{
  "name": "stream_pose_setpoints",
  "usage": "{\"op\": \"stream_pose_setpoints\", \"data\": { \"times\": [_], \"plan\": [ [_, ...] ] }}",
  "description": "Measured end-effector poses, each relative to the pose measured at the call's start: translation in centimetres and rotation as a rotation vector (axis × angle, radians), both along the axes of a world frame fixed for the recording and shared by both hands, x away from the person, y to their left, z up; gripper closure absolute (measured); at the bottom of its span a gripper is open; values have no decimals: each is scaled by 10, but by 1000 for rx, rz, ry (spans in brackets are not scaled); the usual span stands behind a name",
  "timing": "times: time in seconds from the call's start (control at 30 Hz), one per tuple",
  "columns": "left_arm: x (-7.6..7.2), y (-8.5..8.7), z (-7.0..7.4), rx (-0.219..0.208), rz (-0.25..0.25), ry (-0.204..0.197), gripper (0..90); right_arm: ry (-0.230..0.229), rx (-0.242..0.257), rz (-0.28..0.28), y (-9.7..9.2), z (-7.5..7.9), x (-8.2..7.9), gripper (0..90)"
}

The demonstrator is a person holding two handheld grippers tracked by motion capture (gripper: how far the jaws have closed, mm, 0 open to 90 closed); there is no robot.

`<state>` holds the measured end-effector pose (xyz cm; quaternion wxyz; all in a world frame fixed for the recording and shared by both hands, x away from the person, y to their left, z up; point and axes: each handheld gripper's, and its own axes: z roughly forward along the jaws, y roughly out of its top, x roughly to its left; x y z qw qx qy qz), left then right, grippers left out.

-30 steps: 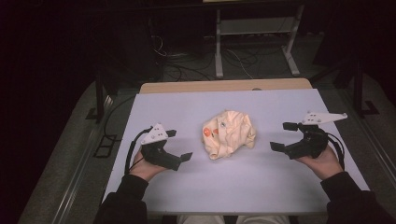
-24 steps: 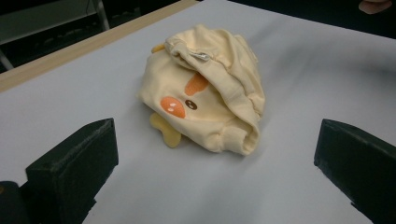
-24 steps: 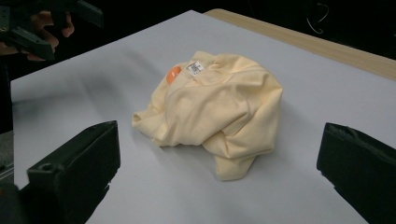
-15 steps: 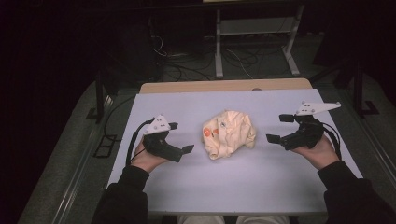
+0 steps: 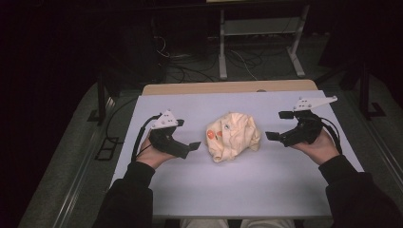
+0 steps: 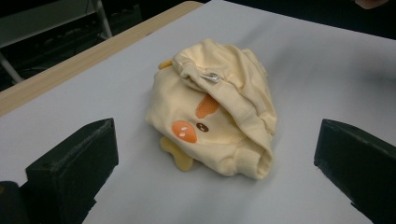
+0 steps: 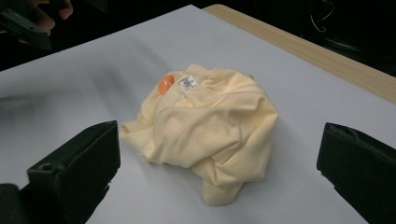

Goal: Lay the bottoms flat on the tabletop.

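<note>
Lying crumpled on the tabletop [image 5: 247, 190], the garment [image 5: 233, 136] sits between both grippers, nearer the left gripper [image 5: 189, 146]; right gripper [image 5: 279, 125] farther; fingers all spread, empty.

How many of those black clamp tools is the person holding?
2. The left gripper is at the table's left side, the right gripper at its right, both open and pointing at the crumpled yellow garment between them.

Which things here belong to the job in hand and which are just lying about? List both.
In the job:
- crumpled yellow garment in the middle of the table
- left gripper, open, pointed at it
- right gripper, open, pointed at it

Just there:
- white table top
- metal stand on the floor behind
- floor cables
</note>
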<state>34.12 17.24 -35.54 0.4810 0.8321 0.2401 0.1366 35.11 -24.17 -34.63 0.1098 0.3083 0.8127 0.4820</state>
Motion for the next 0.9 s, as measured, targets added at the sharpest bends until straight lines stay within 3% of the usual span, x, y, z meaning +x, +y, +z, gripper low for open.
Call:
{"op": "stream_pose_setpoints", "data": {
  "times": [0.4,0.9],
  "plan": [
    [13,-8,-4,4,16,-4,0,0,-9,3,11,1,25,0],
    [25,-20,-25,-11,32,25,0,8,-7,-5,27,-6,54,0]
  ]
}}
